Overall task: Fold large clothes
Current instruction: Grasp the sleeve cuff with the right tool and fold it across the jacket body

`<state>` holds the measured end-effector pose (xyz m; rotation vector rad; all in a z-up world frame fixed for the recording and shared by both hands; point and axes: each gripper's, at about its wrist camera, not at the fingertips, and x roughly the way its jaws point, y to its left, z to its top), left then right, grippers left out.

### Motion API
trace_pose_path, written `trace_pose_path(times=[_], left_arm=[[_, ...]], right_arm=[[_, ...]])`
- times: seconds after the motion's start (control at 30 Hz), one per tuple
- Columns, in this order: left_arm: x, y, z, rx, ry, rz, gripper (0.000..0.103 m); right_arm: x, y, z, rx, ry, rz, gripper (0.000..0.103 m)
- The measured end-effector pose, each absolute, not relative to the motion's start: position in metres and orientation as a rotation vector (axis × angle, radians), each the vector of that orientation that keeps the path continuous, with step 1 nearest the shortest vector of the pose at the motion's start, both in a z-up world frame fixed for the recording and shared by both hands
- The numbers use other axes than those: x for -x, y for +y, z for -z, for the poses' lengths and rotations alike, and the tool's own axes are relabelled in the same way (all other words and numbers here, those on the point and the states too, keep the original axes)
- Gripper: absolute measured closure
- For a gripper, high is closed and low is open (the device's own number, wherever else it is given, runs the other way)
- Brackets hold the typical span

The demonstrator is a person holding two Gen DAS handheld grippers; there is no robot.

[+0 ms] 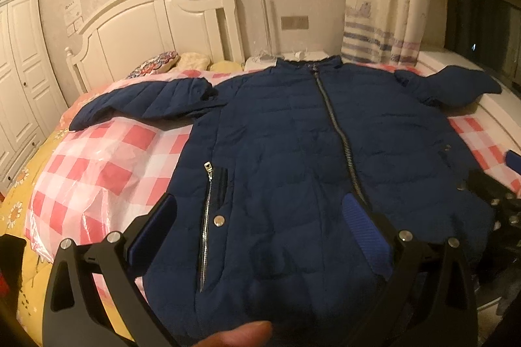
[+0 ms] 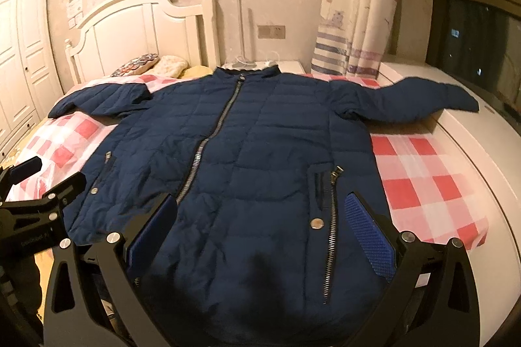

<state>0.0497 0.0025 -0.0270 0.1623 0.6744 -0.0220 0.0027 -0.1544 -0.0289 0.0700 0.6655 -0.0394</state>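
A navy quilted jacket point(image 1: 293, 151) lies flat, front up and zipped, on a bed, with both sleeves spread out to the sides; it also shows in the right wrist view point(image 2: 254, 145). My left gripper point(image 1: 260, 203) is open and empty, held above the jacket's hem near its left pocket zipper point(image 1: 206, 216). My right gripper point(image 2: 260, 203) is open and empty above the hem near the right pocket zipper point(image 2: 330, 223). The left gripper also shows at the left edge of the right wrist view point(image 2: 49, 181).
A red-and-white checked plastic sheet point(image 1: 97, 171) covers the bed under the jacket. A white headboard point(image 1: 156, 21) and pillows point(image 1: 156, 63) stand at the back left. A white wardrobe point(image 1: 16, 80) is at the far left, a curtain point(image 1: 381, 5) and a window ledge point(image 2: 488, 168) at the right.
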Motion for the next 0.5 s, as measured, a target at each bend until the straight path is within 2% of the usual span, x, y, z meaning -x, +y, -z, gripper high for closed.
trace_pose_path(times=[0.23,0.5], left_arm=[[-0.165,-0.001,0.05,-0.27,0.83,0.048,0.002],[-0.28,0.032,0.079,-0.141,0.878,-0.061,0.002]], right_arm=[[-0.064,-0.237,0.041,-0.135,0.753,0.152,0.005],[-0.189,-0.378,0.074,-0.372,0.859,0.367,0.005]])
